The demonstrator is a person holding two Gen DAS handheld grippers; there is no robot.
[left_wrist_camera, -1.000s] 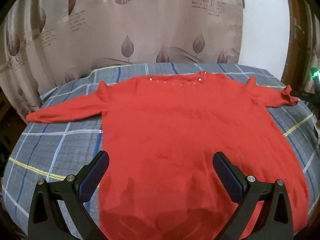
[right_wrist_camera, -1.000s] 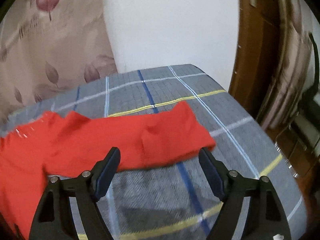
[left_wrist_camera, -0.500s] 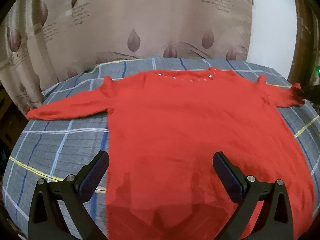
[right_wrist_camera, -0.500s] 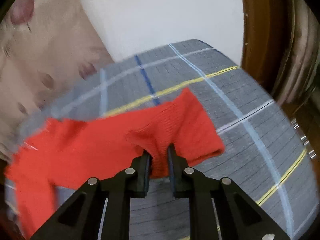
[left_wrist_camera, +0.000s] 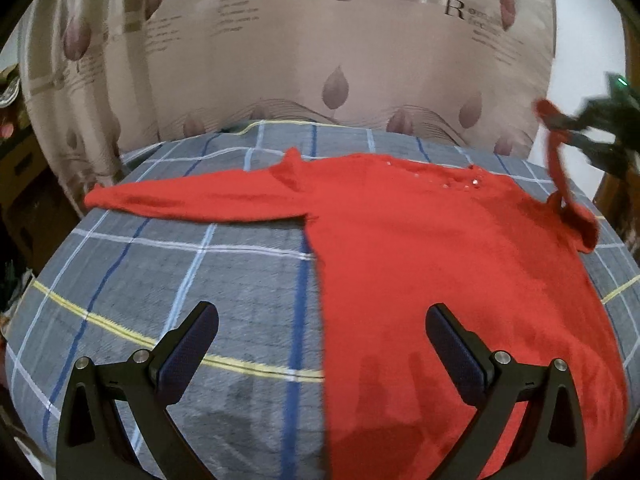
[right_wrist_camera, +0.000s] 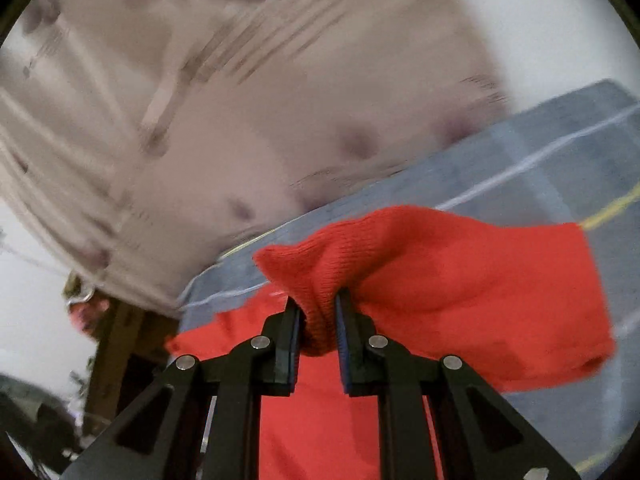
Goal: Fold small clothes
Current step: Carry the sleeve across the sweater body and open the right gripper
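Sleeve: right sleeve [right_wrist_camera: 460, 280] of the red sweater [left_wrist_camera: 440, 260] is now off the bed, pinched near its cuff; half a second ago it was clamped but low over the cover, and a second ago it lay flat ahead of open fingers.
Right hand-held gripper [right_wrist_camera: 318, 320]: closed on a bunched fold of the sleeve knit, the cuff hanging loose to its right; in the left wrist view it shows far right with the sleeve strung up from the shoulder.
Left hand-held gripper [left_wrist_camera: 320, 344]: wide apart, holding nothing, hovering above the sweater's left side edge, one finger over bare cover and one over red.
View shift: left camera has swung leftward, so the left sleeve [left_wrist_camera: 192, 200] sits further ahead and to its left, flat.
Sweater: body spread flat on the plaid bed cover [left_wrist_camera: 160, 280], collar studs away from the left hand-held gripper.
Curtain [left_wrist_camera: 300, 60]: hangs behind the bed.
Meaning: first fold seems begun; the raised sleeve likely goes across the body, and the grip looks secure enough.
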